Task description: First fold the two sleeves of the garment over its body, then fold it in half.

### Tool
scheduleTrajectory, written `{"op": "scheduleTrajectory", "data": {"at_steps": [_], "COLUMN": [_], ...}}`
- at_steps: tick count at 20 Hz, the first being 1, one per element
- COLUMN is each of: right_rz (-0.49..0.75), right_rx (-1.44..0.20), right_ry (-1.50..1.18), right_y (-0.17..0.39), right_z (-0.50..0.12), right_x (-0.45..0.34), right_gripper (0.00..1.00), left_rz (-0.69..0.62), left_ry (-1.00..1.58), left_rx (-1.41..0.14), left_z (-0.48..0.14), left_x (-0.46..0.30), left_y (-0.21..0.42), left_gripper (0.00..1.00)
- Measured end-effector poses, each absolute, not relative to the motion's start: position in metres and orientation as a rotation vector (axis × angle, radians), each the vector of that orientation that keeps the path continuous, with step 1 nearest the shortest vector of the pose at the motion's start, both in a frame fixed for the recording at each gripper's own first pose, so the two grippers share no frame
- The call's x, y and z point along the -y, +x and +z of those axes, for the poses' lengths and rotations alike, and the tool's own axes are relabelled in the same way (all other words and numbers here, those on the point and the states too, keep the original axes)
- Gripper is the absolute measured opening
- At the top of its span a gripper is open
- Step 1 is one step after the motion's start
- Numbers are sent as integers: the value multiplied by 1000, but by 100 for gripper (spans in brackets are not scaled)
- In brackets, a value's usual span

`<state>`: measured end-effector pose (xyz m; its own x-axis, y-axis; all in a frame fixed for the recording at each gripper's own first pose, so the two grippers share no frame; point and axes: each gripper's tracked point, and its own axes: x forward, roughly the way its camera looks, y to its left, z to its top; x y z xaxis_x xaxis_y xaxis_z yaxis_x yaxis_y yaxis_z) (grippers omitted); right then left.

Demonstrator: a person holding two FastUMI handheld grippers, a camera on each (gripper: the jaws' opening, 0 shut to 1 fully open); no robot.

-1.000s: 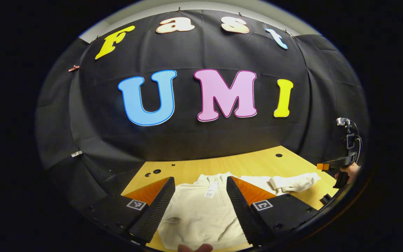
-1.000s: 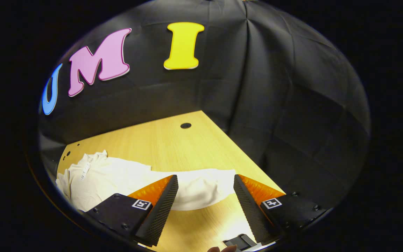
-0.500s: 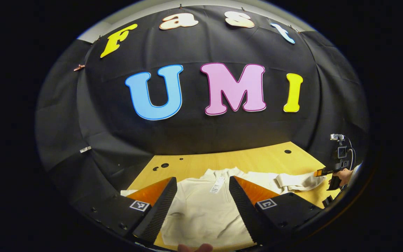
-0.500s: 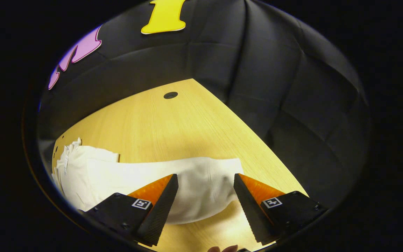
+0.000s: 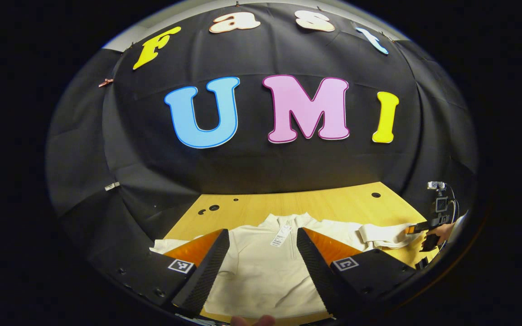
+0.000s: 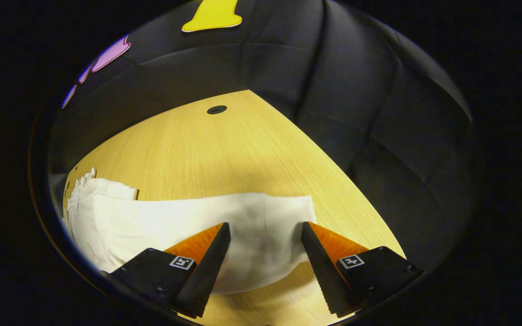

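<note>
A cream zip-neck garment with a paper tag lies flat on the wooden table. My left gripper hovers open over its chest, fingers apart with the cloth showing between them. One sleeve stretches off to the right, where the right gripper sits at its cuff, held by a hand. In the right gripper view that sleeve lies across the table, and my right gripper is open, its fingers straddling the cuff end just above the cloth.
Black cloth walls close the table at the back and both sides. Round holes dot the tabletop. The other sleeve peeks out at the garment's left. Bare wood lies beyond the sleeve in the right gripper view.
My right gripper has dropped and moved in over the sleeve's cuff, which now sits between its fingers. My left gripper has shifted slightly over the garment's body. Both stay open.
</note>
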<state>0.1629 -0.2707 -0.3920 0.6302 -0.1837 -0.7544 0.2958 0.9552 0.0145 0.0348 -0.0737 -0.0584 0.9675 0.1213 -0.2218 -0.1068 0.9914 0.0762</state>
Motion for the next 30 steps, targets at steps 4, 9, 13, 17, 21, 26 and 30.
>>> {"op": "scheduleTrajectory", "data": {"at_steps": [4,9,13,17,21,26,30], "right_rz": [-306,-288,-282,-288,-294,-289,-239], "right_rx": [-874,-846,-803,-752,-696,-661,-626], "right_ry": [163,222,202,213,211,211,191], "right_y": [157,155,147,134,110,79,64], "right_z": [-389,-385,-367,-341,-313,-289,-266], "right_x": [286,282,276,266,248,216,179], "right_gripper": [28,0,5,5,5,5,5], "left_rz": [116,116,106,84,51,7,-12], "left_ry": [70,76,78,80,80,67,52], "left_rx": [-225,-234,-234,-218,-203,-188,-188], "left_z": [-59,-61,-62,-59,-57,-58,-62], "left_x": [74,69,62,54,46,33,18], "left_y": [35,31,27,25,20,15,10], "left_gripper": [95,96,95,95,95,95,95]}}
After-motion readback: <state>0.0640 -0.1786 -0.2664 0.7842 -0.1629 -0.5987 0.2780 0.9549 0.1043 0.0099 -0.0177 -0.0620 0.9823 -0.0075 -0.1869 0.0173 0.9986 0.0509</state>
